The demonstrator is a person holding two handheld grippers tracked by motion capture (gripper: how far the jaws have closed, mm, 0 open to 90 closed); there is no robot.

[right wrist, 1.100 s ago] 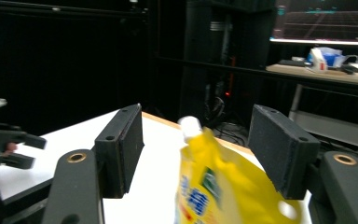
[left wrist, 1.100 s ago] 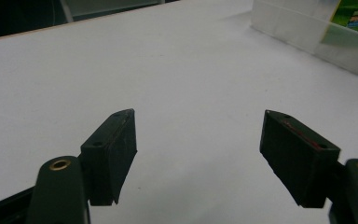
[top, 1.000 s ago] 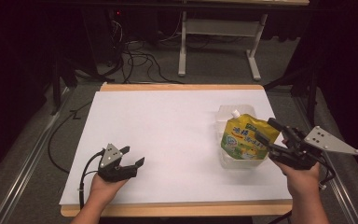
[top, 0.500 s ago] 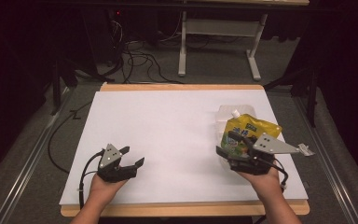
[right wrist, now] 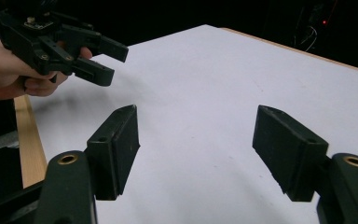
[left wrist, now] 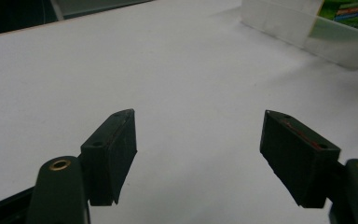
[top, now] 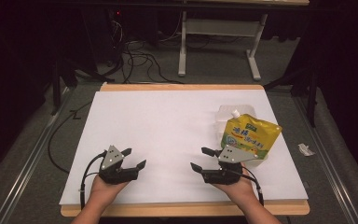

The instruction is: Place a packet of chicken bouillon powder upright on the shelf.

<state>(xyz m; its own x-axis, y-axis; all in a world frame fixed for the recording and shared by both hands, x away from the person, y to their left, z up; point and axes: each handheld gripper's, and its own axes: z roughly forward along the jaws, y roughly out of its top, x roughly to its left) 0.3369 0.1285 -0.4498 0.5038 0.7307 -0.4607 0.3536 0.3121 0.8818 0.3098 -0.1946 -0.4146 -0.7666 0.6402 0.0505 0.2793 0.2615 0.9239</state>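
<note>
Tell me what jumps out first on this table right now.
The yellow-green spouted pouch draws the eye, leaning in a clear plastic container at the white table's right side. Near the front edge, the left gripper and right gripper both have open jaws holding nothing.

Both forearms enter from the bottom edge of the high view. The left gripper (top: 134, 158) sits at lower left, jaws spread wide with nothing between them, pointing toward the upper right. The right gripper (top: 202, 159) sits at lower centre-right, jaws likewise apart and empty, pointing left; the hand (top: 230, 185) grasps it from behind
</note>
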